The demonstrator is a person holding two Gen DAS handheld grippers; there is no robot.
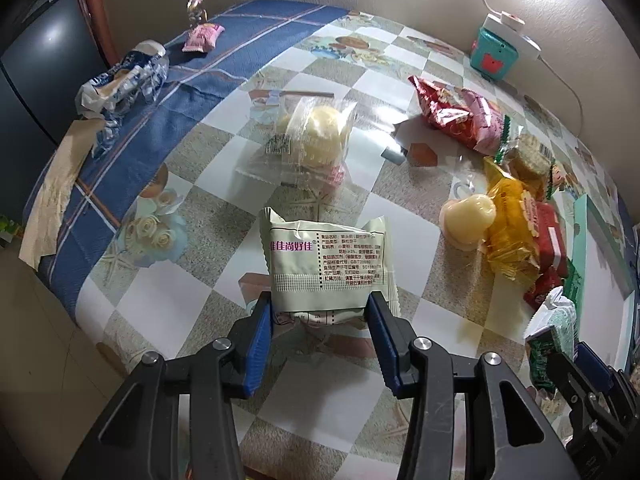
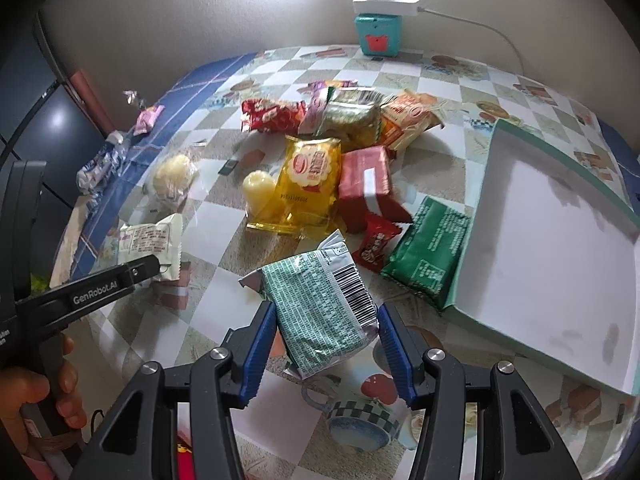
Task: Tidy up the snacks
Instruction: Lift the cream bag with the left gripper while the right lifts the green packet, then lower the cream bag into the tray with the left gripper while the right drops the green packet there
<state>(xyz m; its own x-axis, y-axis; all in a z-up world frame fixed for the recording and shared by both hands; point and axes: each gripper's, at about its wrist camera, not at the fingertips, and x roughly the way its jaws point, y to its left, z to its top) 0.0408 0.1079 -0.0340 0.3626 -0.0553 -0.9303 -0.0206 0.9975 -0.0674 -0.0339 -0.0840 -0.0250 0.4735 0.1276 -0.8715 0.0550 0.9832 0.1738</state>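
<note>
The cream packet [image 1: 328, 264] is clamped by the left hand-held gripper [image 1: 320, 316], the green-printed packet [image 2: 324, 304] by the right hand-held gripper [image 2: 326, 334]; beside the box [image 2: 560, 264], slippage from the foil is risked.

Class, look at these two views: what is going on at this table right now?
A person is sorting snacks with two handheld grippers. The left gripper is closed on a pale green packet; the right gripper holds a teal-and-white packet. A loose pile of snacks sits mid-table. The open box on the right holds nothing yet; a dark green packet leans on its edge.
</note>
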